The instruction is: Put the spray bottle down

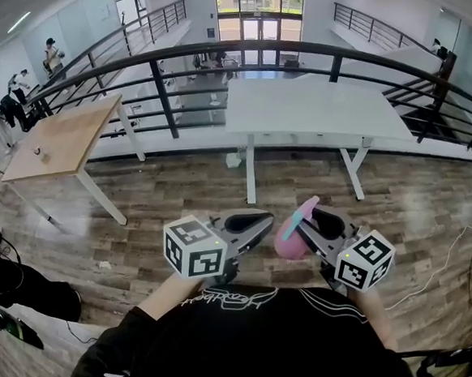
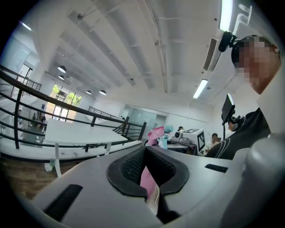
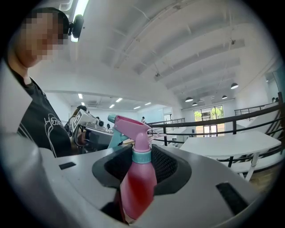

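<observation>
The pink spray bottle [image 3: 136, 182] with its teal collar and pink trigger head stands upright between the jaws of my right gripper [image 3: 138, 178], which is shut on its body. From the head view, the spray bottle [image 1: 292, 232] is held at chest height above the wooden floor, far from any table. My left gripper [image 1: 251, 223] points right, its tip close beside the bottle. In the left gripper view the spray bottle's head [image 2: 158, 133] shows just past my left gripper [image 2: 149, 180]. A narrow pink strip fills the slit between its jaws; I cannot tell what it is.
A white table [image 1: 311, 108] stands ahead against the black railing [image 1: 209, 55]. A wooden-topped table [image 1: 61, 140] is at the left. A person's legs [image 1: 24, 286] are at the left edge, and a white cable [image 1: 438, 269] lies on the floor at the right.
</observation>
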